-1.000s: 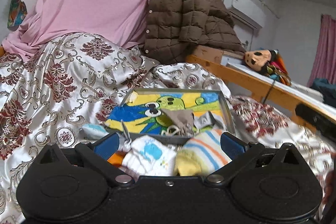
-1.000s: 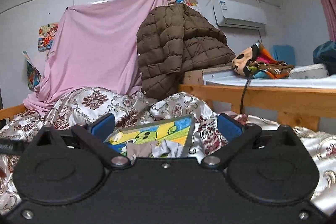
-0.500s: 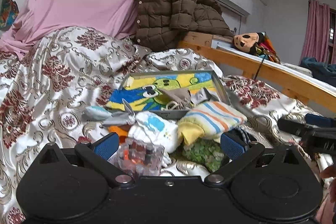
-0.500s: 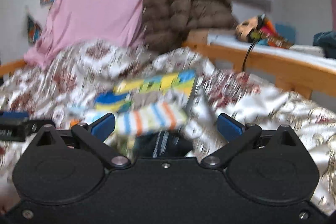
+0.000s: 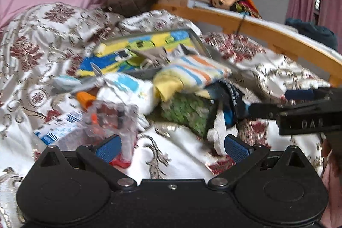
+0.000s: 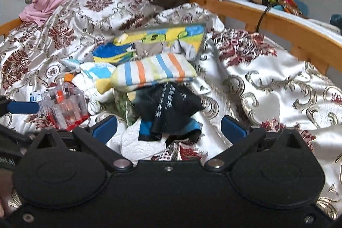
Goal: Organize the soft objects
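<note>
Right wrist view: both grippers' fingers spread, empty; black cloth (image 6: 168,108) under striped sock (image 6: 154,73), clear box (image 6: 66,102) alongside.

left gripper (image 5: 172,146) — jaws wide apart, empty | right gripper (image 6: 168,127) — jaws wide apart, empty

Socks (image 6: 154,73) heaped before tray (image 6: 198,44) (bottle (image 6: 64,104) to left).

Raised letters "DAS" (partly blurred) on black gripper body (image 5: 310,123) entering at right of left wrist view. White vertical characters on black cloth (image 6: 168,108), too small to read. Barcode label on white-blue packet (image 5: 57,129), digits illegible.
</note>
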`<state>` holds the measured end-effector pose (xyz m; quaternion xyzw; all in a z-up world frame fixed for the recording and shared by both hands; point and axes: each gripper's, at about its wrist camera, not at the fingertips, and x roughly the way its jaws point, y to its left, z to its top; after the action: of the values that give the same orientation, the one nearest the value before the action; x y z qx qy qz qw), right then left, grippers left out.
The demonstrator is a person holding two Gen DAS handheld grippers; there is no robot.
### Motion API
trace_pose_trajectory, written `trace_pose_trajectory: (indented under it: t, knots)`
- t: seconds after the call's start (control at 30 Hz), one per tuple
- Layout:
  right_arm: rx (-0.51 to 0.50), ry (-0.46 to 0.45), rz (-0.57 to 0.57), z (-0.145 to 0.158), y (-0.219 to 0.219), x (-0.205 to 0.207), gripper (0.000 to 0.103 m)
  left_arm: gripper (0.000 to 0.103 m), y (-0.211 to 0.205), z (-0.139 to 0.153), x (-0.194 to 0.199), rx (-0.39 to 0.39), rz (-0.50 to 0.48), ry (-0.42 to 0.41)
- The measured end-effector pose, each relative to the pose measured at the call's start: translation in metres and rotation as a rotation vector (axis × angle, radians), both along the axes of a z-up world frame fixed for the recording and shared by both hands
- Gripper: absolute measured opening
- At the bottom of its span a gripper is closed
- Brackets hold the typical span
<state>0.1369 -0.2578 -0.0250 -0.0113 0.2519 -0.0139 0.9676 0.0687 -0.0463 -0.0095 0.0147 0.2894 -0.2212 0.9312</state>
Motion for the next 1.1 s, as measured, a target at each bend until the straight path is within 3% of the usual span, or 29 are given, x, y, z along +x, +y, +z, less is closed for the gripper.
trace_pose_trajectory:
  t: [0.13, 0.53, 0.7, 0.77, 1.1]
  knots:
    - [-0.006, 0.043, 0.008, -0.006, 0.0, 0.009, 0.102, 0.102, -0.011, -0.012, 0.008, 0.028, -0.037, 0.043]
    - [0.09, 0.087, -0.006, -0.013, -0.015, 0.036, 0.102, 0.102, -0.036, -0.029, 0.024, -0.046, -0.176, 0.092]
    - [0.129, 0.078, -0.02, -0.013, -0.027, 0.048, 0.092, 0.1, -0.045, -0.032, 0.031, -0.085, -0.208, 0.09]
    - [0.139, 0.068, -0.026, -0.015, -0.031, 0.054, 0.082, 0.094, -0.044, -0.034, 0.038, -0.117, -0.208, 0.105]
    - [0.174, 0.07, 0.027, -0.02, -0.038, 0.082, 0.059, 0.075, -0.038, -0.045, 0.059, -0.249, -0.195, 0.198]
